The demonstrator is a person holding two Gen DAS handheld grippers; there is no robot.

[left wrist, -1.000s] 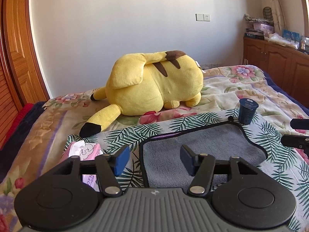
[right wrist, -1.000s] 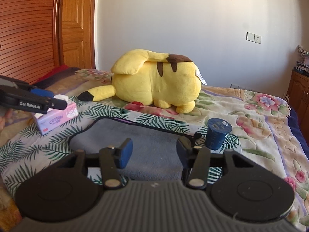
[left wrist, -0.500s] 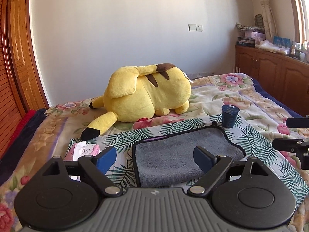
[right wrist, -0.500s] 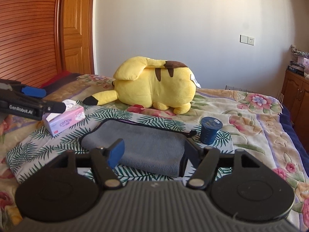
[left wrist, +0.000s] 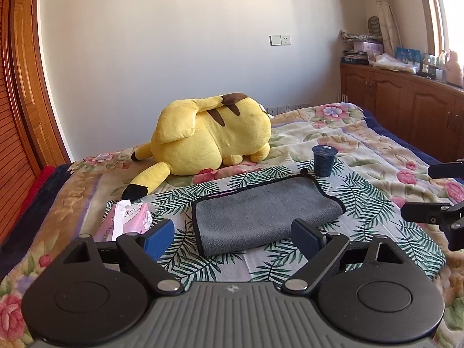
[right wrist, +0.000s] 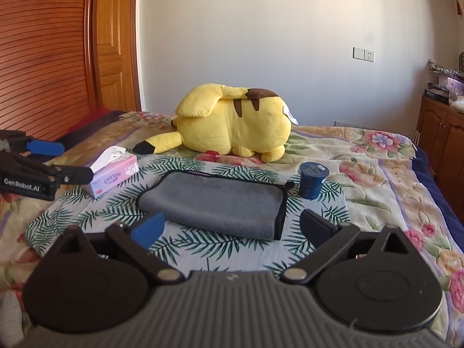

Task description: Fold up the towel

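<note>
"GenRobot.AI" on left gripper; "COTTON" on tissue box

Grey towel, yellow plush, palm-leaf cloth.

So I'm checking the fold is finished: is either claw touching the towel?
Apart. Both wrist views show the left claw and right claw open, with patterned cloth between their fingertips and the towel.
</note>
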